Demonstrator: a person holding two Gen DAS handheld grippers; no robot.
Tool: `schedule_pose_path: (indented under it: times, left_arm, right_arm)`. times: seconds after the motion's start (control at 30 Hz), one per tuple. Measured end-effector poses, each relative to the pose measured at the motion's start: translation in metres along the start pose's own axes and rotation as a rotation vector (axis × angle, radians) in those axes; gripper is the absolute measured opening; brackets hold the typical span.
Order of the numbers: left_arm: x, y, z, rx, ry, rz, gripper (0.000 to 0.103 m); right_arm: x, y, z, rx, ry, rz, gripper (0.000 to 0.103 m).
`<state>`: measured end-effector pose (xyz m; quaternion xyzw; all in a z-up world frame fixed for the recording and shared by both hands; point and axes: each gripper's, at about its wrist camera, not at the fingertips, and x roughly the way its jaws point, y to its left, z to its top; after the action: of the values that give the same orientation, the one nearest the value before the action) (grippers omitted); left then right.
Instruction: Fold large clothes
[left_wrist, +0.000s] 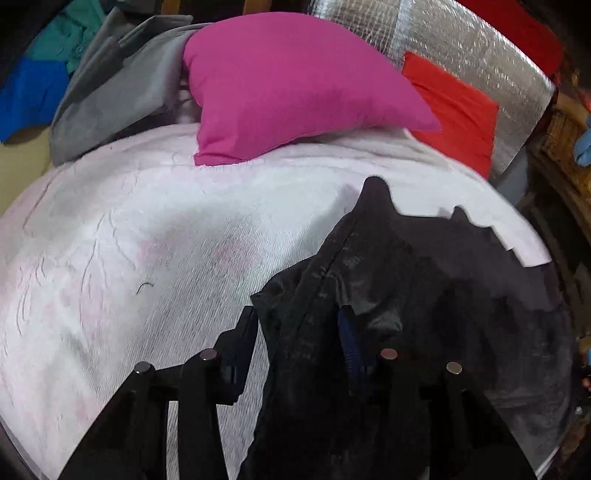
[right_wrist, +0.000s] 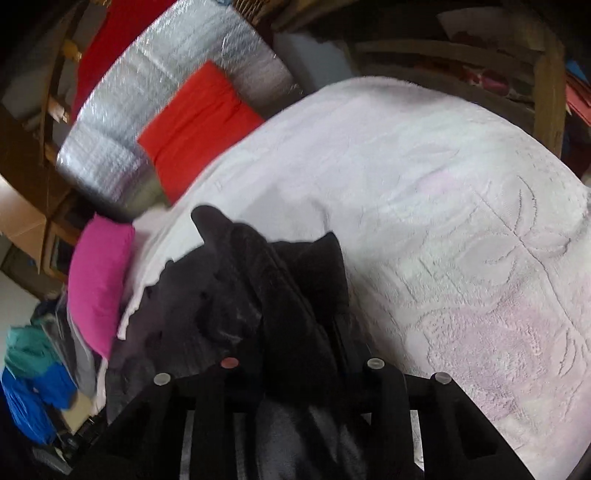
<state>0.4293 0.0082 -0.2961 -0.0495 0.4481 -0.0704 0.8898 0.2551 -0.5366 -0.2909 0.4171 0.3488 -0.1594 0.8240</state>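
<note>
A black garment (left_wrist: 406, 277) lies bunched on a white, pink-tinged blanket (left_wrist: 147, 221), over toward its right side. My left gripper (left_wrist: 295, 314) is shut on a thick fold of it; the cloth fills the gap between the black finger and the blue-padded finger (left_wrist: 347, 332) and rises in peaks beyond them. In the right wrist view the same black garment (right_wrist: 240, 277) is heaped over my right gripper (right_wrist: 291, 325), which is shut on a ridge of the cloth. Most of both of its fingers is hidden under the fabric. The blanket (right_wrist: 443, 184) spreads out to the right.
A pink pillow (left_wrist: 288, 85) and a red cushion (left_wrist: 454, 110) sit at the blanket's far edge against a silver foil panel (left_wrist: 461, 44). Grey clothes (left_wrist: 110, 92) and blue and teal clothes (left_wrist: 33, 88) are piled at the far left. A wooden chair (right_wrist: 546, 92) stands beyond the blanket.
</note>
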Motion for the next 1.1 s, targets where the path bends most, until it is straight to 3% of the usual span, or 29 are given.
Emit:
schedule_pose_path:
  times: [0.1,0.17,0.23,0.27,0.4,0.57,0.67,0.83,1.0,1.07,1.1]
  left_arm:
    - [0.006,0.003,-0.001,-0.019,0.022,0.002,0.048]
    - [0.0,0.005,-0.001,-0.037,0.022,-0.005,0.048]
    - [-0.009,0.004,-0.001,-0.041,0.013,0.005,0.048]
    - [-0.013,0.003,0.0,-0.034,0.01,0.016,0.05]
    - [-0.025,-0.003,0.012,-0.015,-0.034,0.024,0.059]
    - [-0.023,-0.006,0.043,-0.011,-0.061,0.029,0.062]
    - [-0.008,-0.014,0.068,-0.022,-0.029,-0.025,0.063]
    - [0.027,-0.034,0.094,0.047,0.034,-0.001,0.063]
    - [0.061,-0.049,0.102,0.103,0.088,0.015,0.063]
    - [0.069,-0.056,0.106,0.143,0.081,0.02,0.063]
    - [0.071,-0.058,0.107,0.158,0.079,0.022,0.063]
  right_arm:
    - [0.015,-0.011,-0.004,0.056,0.07,-0.013,0.035]
    - [0.006,-0.013,-0.002,0.087,0.058,0.002,0.04]
    - [-0.009,-0.011,0.001,0.111,0.024,0.03,0.073]
    - [-0.019,-0.008,0.001,0.12,-0.014,0.05,0.078]
    - [-0.037,0.017,0.01,0.062,-0.115,0.097,0.078]
    - [-0.005,0.058,0.039,-0.025,-0.068,0.086,0.078]
    - [0.025,0.082,0.056,-0.085,-0.04,0.049,0.078]
    - [0.062,0.103,0.07,-0.133,-0.025,0.021,0.078]
    - [0.097,0.116,0.075,-0.2,0.002,-0.064,0.078]
    - [0.102,0.118,0.078,-0.218,0.009,-0.086,0.073]
    - [0.104,0.118,0.078,-0.227,0.011,-0.099,0.062]
